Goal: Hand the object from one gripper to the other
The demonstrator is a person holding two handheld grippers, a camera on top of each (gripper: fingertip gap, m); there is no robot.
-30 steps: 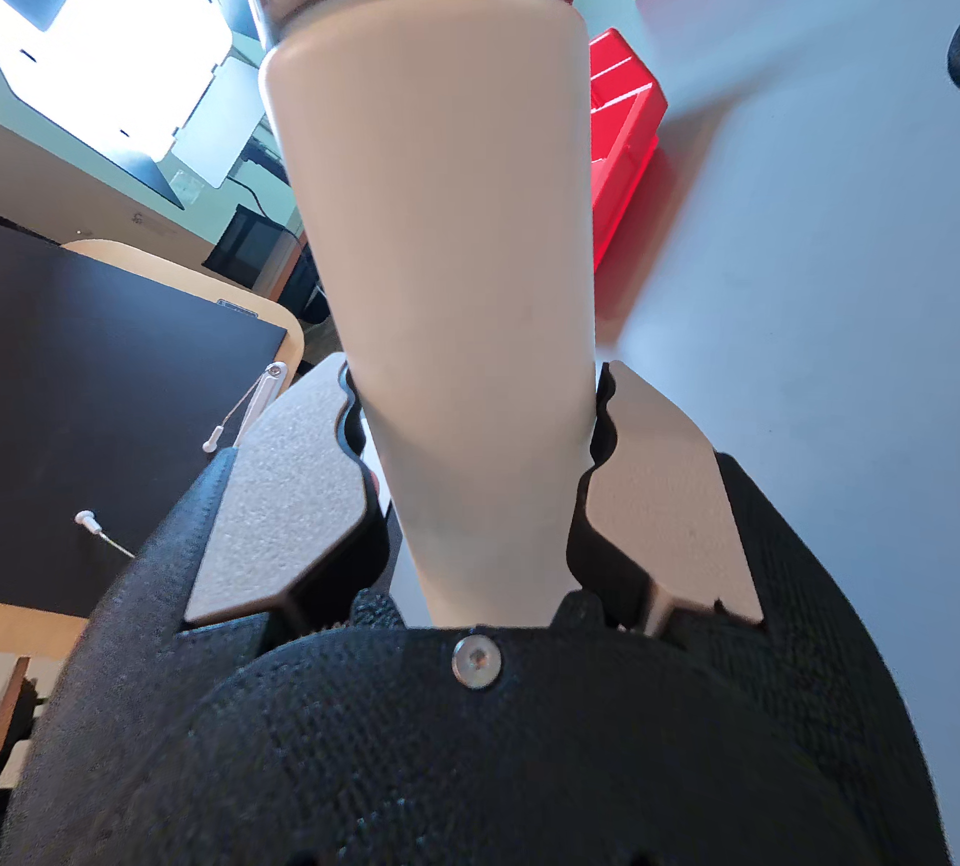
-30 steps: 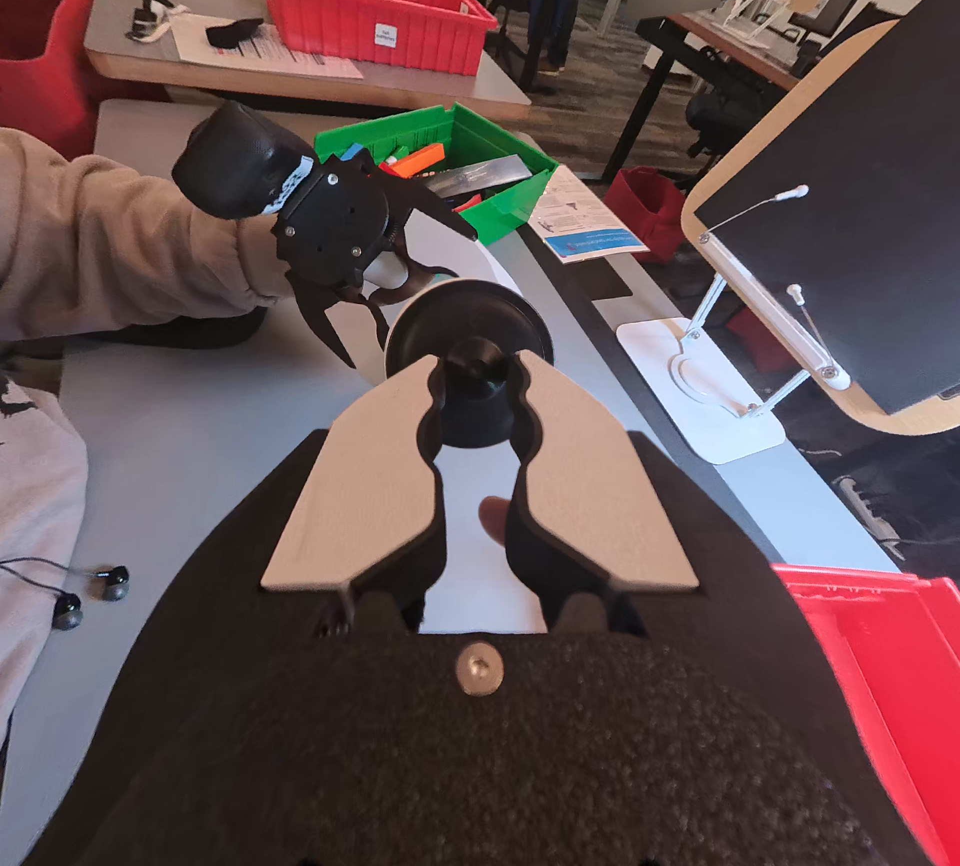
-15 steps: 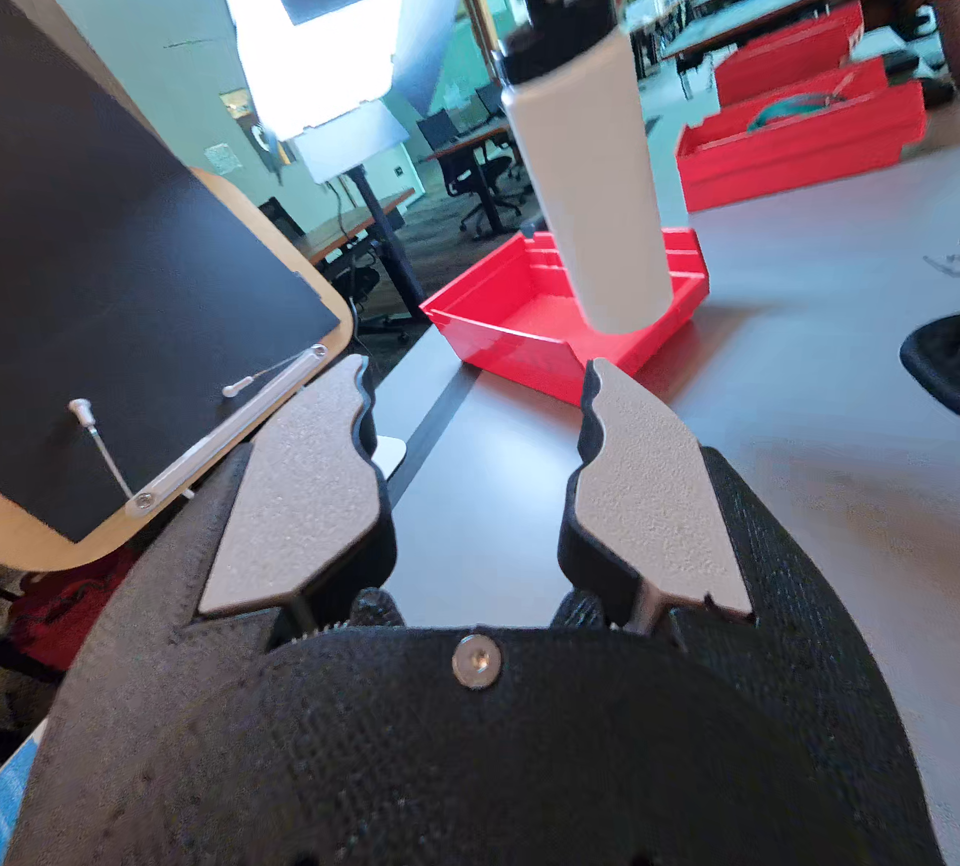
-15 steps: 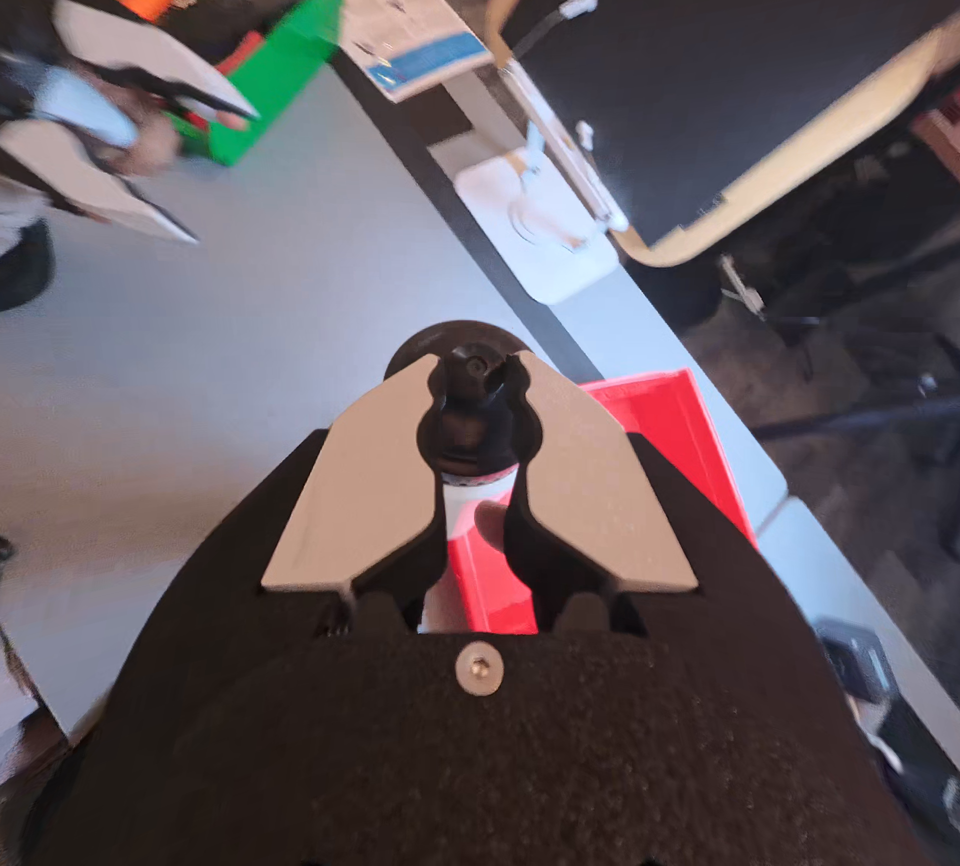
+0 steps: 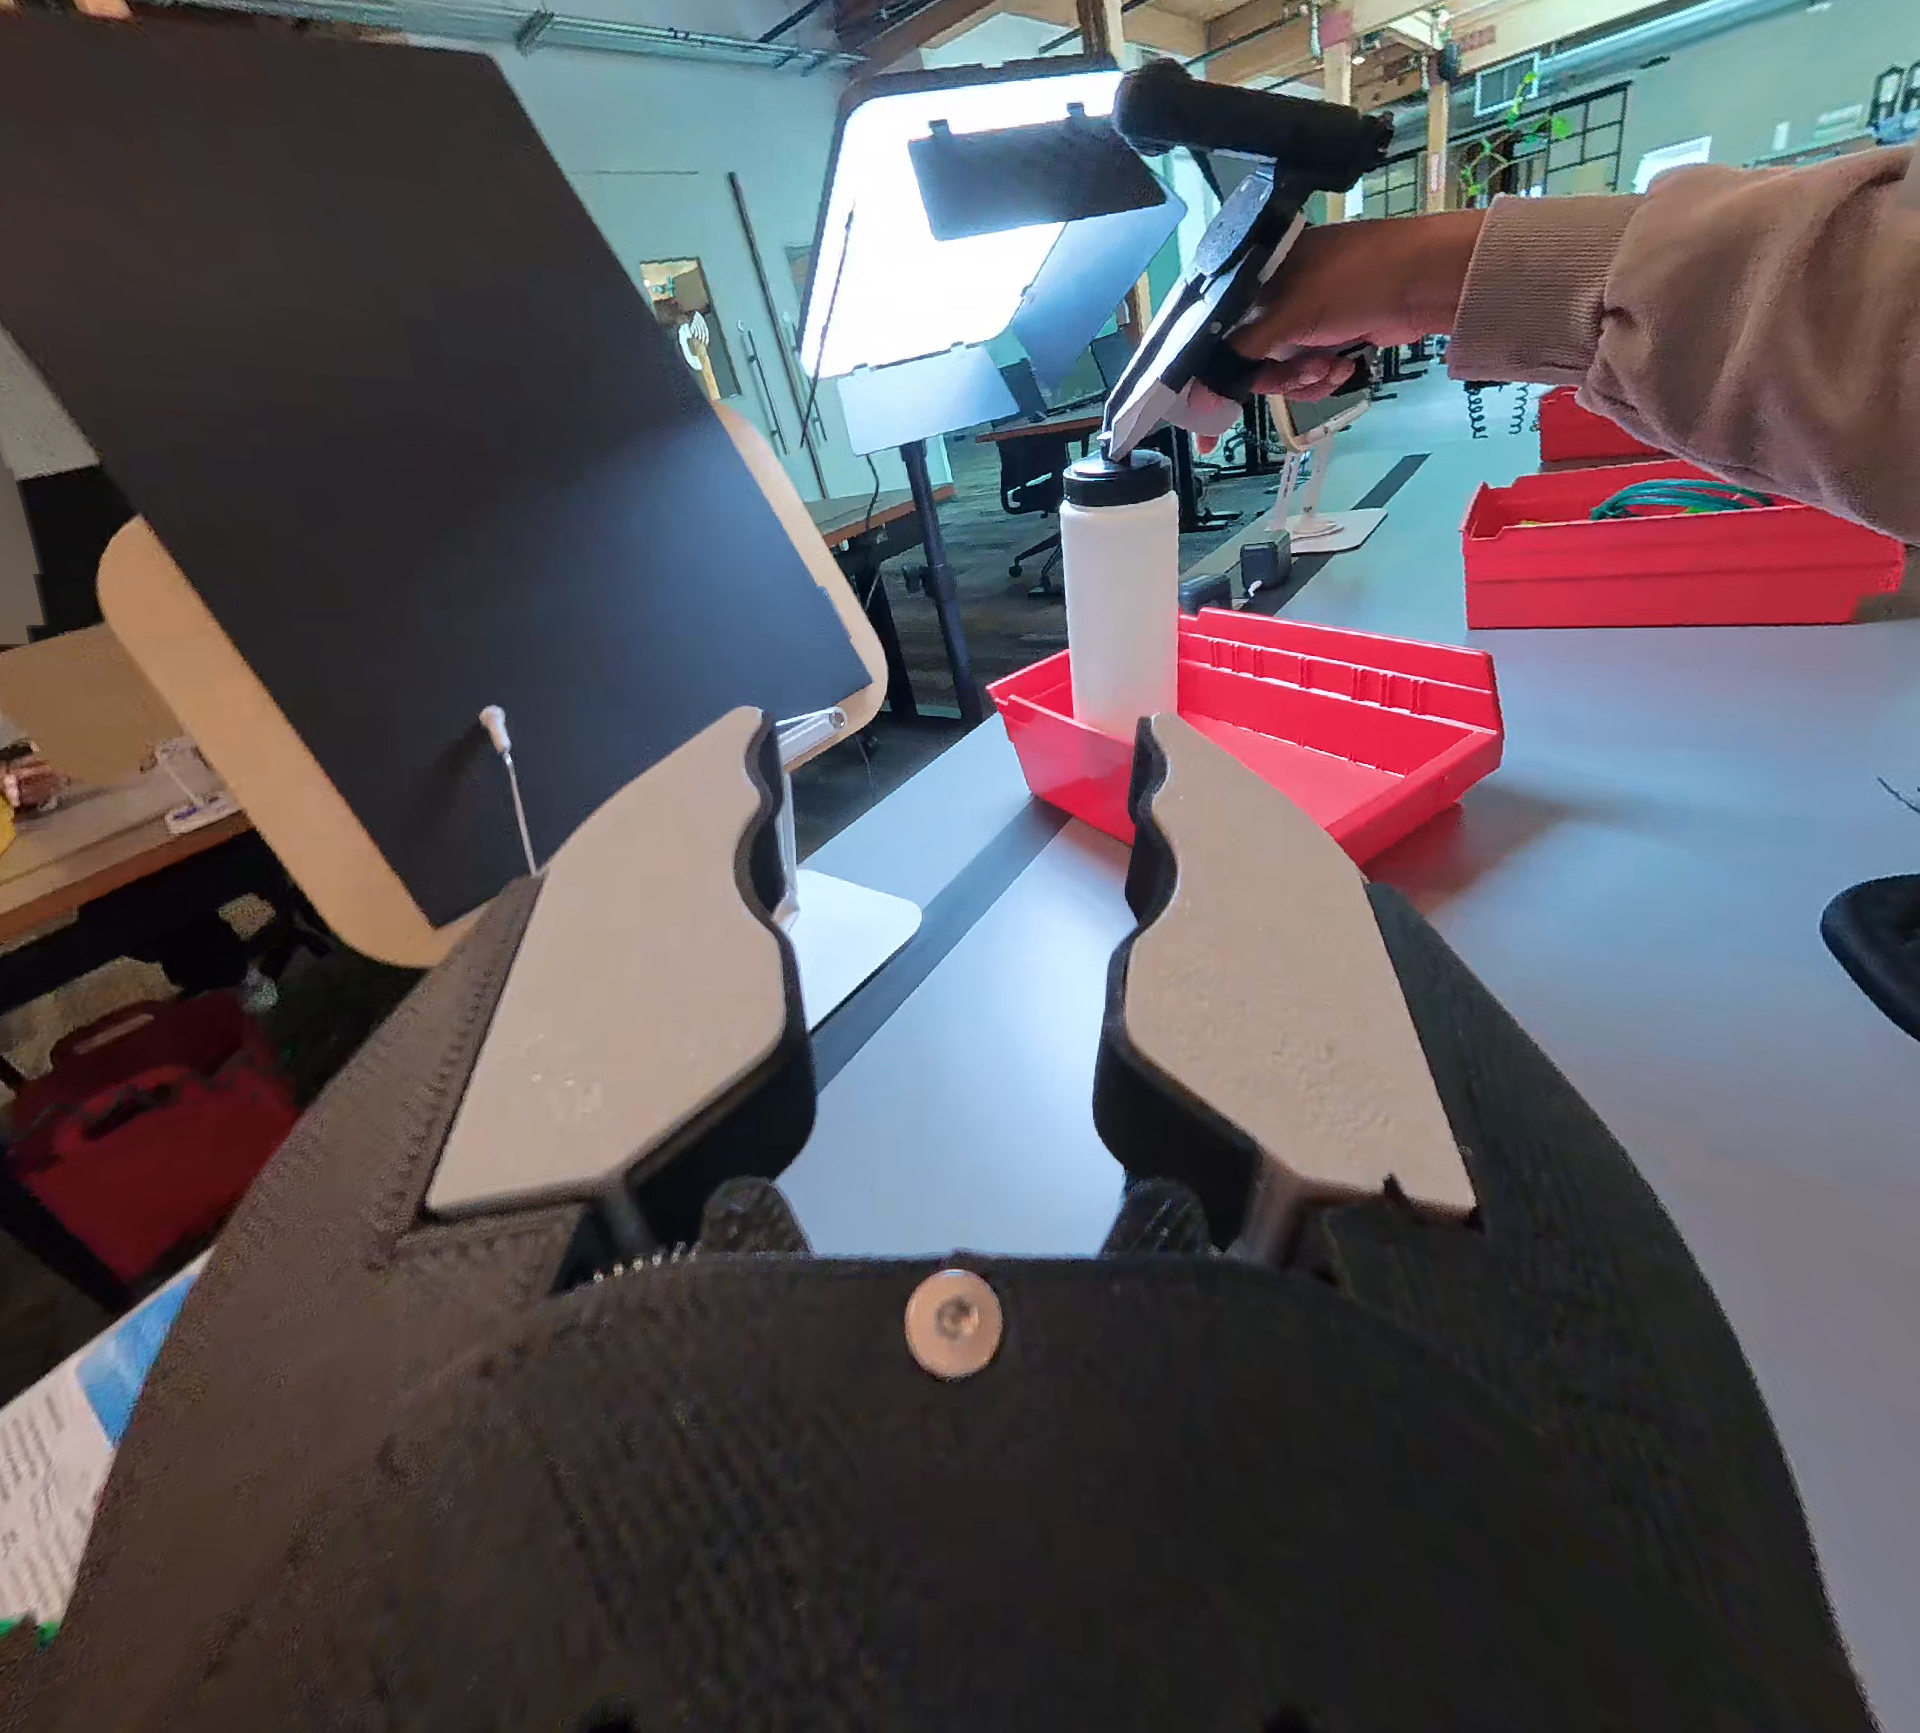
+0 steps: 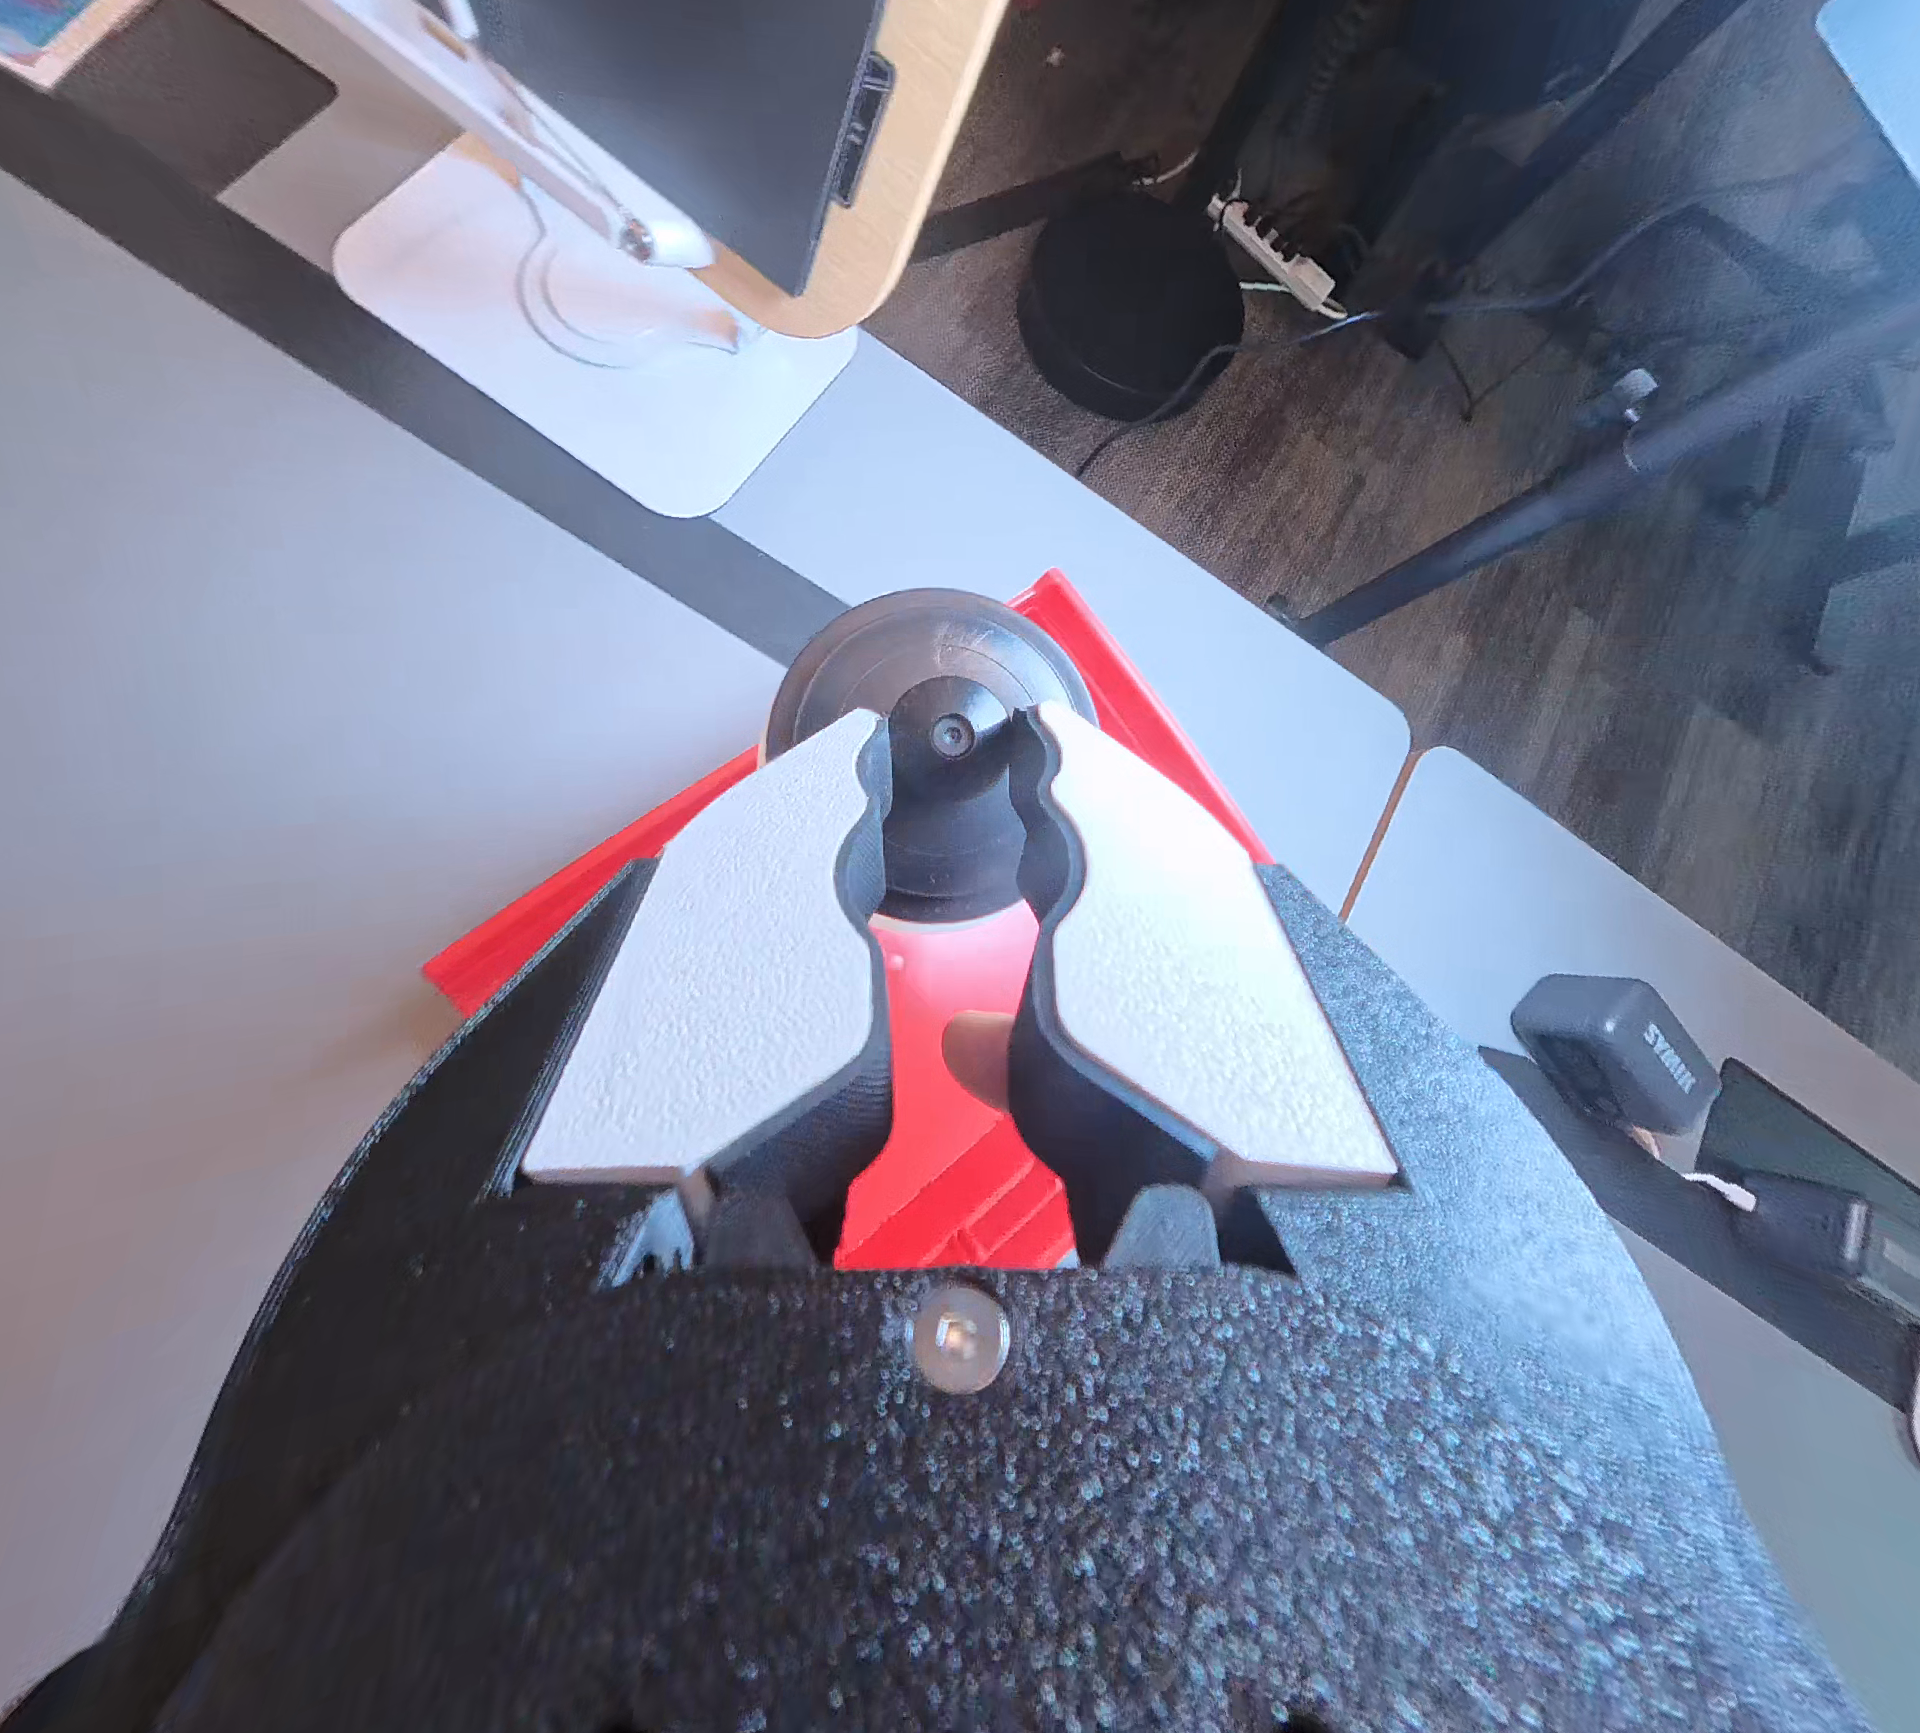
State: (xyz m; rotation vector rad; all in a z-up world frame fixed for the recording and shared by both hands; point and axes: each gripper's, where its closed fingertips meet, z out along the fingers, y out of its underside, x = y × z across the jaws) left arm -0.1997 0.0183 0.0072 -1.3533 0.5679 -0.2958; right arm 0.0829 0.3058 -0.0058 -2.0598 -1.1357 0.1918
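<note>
A white bottle (image 5: 1120,603) with a black cap (image 6: 940,644) stands upright in the near end of a red bin (image 5: 1340,675); its base is hidden behind the bin wall. My right gripper (image 6: 953,733) is shut on the cap's black knob from above. It also shows in the left wrist view (image 5: 1117,442), held by a hand in a tan sleeve. My left gripper (image 5: 951,738) is open and empty, low over the grey table, well back from the bottle. The red bin (image 6: 935,1153) lies under the right gripper.
A black board (image 5: 395,436) on a white stand (image 6: 623,374) rises at the table's edge left of the bin. A second red bin (image 5: 1662,561) sits far right. A small black device (image 6: 1610,1049) lies on the neighbouring table. A black object (image 5: 1881,945) is at the right edge. The tips of one gripper are about 40 cm away from the tips of the other.
My left gripper let go of the bottle's body, opened and drew back. My right gripper carried the bottle by its cap over to the red bin and lowered it there.
</note>
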